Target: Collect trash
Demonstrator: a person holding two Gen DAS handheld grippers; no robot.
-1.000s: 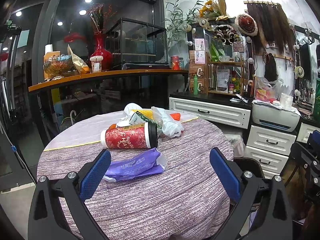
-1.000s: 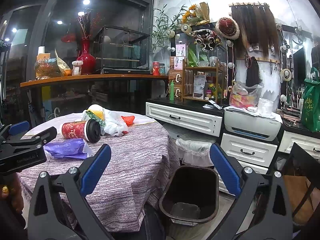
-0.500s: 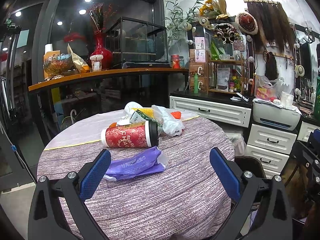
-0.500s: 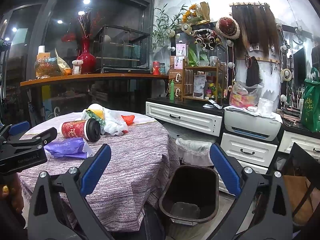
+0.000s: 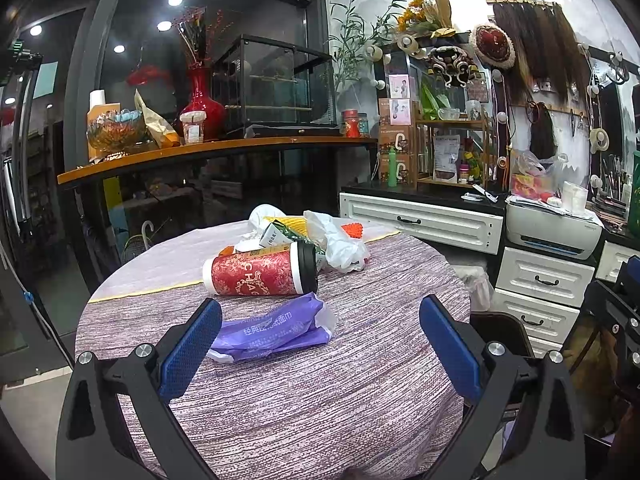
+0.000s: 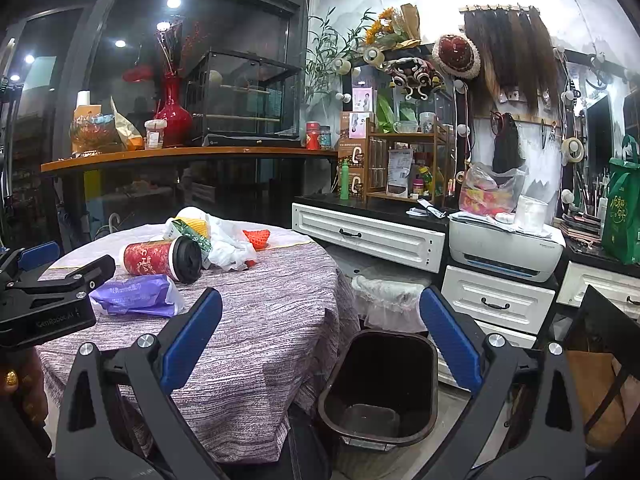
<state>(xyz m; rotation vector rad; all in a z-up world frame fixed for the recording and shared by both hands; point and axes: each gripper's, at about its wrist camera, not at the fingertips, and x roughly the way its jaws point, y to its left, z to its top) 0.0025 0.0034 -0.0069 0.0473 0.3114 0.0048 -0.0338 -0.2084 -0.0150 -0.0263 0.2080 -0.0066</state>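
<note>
A purple plastic wrapper (image 5: 276, 330) lies on the round table (image 5: 320, 392), just ahead of my open, empty left gripper (image 5: 320, 344). Behind it a red paper cup with a black lid (image 5: 262, 272) lies on its side. A white plastic bag (image 5: 340, 240), a green-and-yellow packet (image 5: 288, 230) and an orange scrap (image 5: 354, 231) are piled further back. My right gripper (image 6: 320, 336) is open and empty, held over the table's right edge. A dark, empty trash bin (image 6: 380, 384) stands on the floor below it. The wrapper (image 6: 136, 294) and cup (image 6: 160, 258) also show in the right wrist view.
White drawers (image 6: 368, 236) and a printer (image 6: 504, 252) line the right wall. A bag-lined basket (image 6: 384, 292) sits behind the bin. A wooden shelf (image 5: 208, 150) holds a red vase (image 5: 202, 104) and a glass case. A dark chair (image 6: 608, 344) stands at the right.
The left gripper has crept slightly closer to the purple wrapper. The right gripper has barely moved. Nothing was picked up.
</note>
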